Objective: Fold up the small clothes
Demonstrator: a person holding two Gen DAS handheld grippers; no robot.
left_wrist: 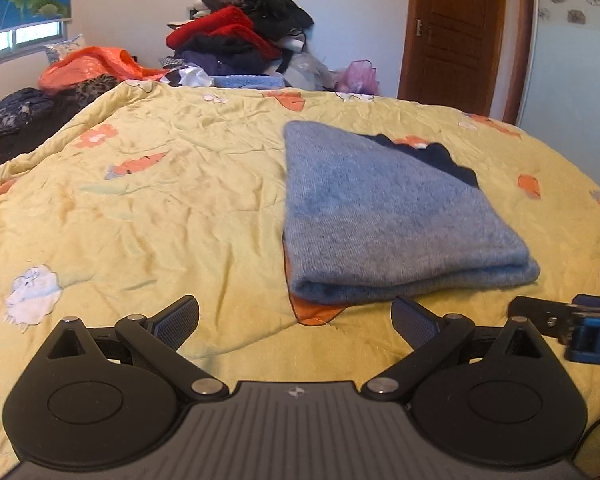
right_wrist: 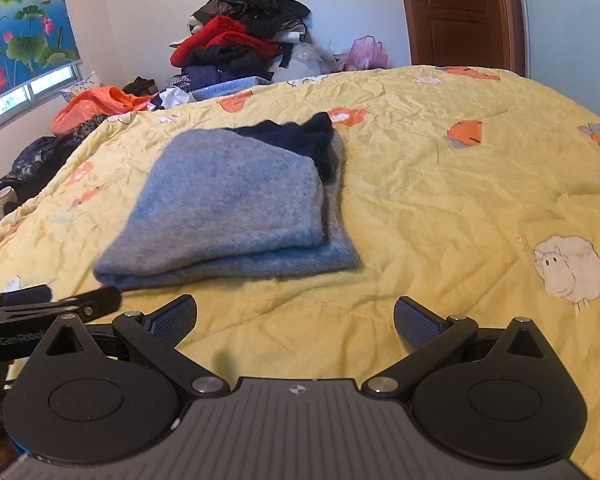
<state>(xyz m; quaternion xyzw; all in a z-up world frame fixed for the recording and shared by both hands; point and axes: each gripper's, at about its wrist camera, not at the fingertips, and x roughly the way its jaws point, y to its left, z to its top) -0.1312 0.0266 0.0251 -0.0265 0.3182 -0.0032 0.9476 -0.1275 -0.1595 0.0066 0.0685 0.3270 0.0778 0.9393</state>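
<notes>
A fuzzy light-blue sweater with a dark navy part at its far end lies folded into a thick rectangle on the yellow quilt. In the right wrist view the same sweater sits ahead and to the left. My left gripper is open just short of the sweater's near edge, with nothing between its fingers. My right gripper is open over bare quilt, to the right of the sweater. Each gripper's body shows at the edge of the other's view.
A tall heap of red, black and purple clothes rises beyond the bed's far edge, with an orange plastic bag and dark garments on the left. A brown wooden door stands at the back right. The quilt spreads wide around the sweater.
</notes>
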